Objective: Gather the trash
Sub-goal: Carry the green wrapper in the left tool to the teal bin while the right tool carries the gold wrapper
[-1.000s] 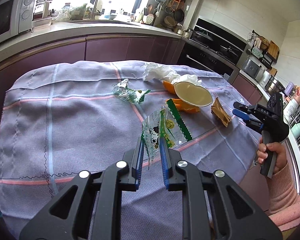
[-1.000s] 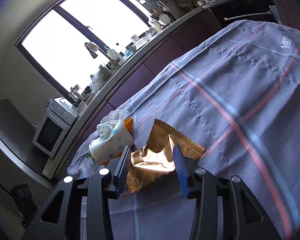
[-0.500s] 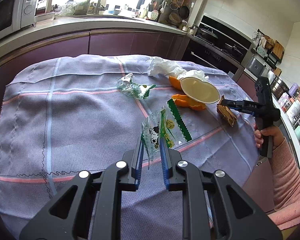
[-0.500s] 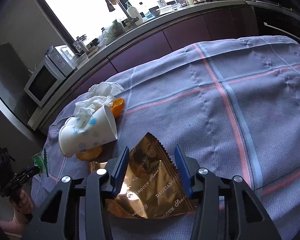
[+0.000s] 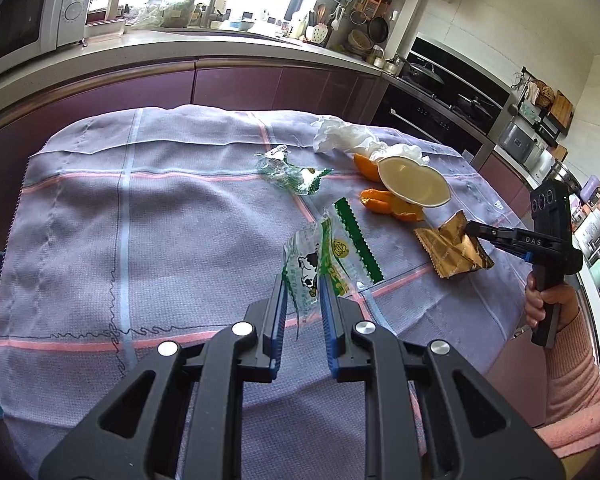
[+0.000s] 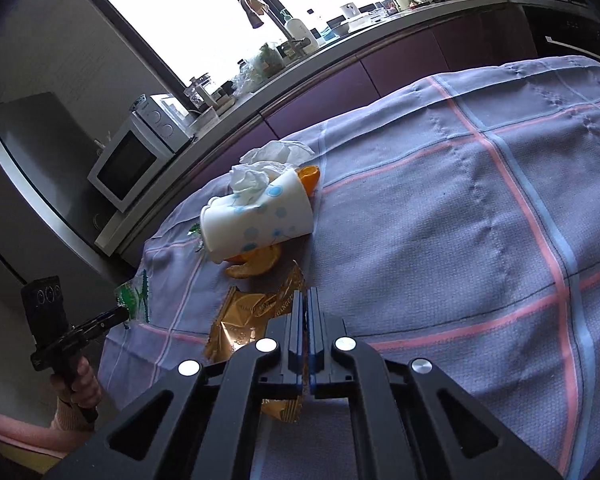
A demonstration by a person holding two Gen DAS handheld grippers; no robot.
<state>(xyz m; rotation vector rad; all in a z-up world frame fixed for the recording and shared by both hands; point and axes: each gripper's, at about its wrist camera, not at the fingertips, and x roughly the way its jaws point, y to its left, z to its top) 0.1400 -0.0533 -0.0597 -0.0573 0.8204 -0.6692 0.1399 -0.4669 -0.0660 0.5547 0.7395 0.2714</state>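
Gold wrapper (image 6: 240, 320): crumpled foil packet at the near right part of the table (image 5: 180, 220), one edge clamped between the closed fingers of the right hand-held gripper (image 6: 305, 300). From the left wrist view the pinched edge stands raised while the rest appears to rest on the cloth; a thin edge grip suits a flat foil that offers nothing else to take hold of.

Cow wrapper (image 5: 312, 264): clear and green packet with a cow print, standing between the fingers of the left hand-held gripper (image 5: 302, 284). The fingers stand narrowly apart with the plastic in the gap; whether they are pressing it cannot be told.

Remaining litter, beyond both grippers: a green strip (image 5: 358, 240) beside the cow wrapper; orange peel (image 5: 392, 208) beneath and beside a paper cup (image 6: 256, 216) lying on its side; tissue (image 6: 252, 176) against the cup and behind it; a second clear wrapper (image 5: 292, 172) further in, well apart from the cup.

No bin is visible in either view.

Judgement: task at an early stage, two light pieces in hand, the bulk uncollected. Risk: the foil slipping out of an edge grip.
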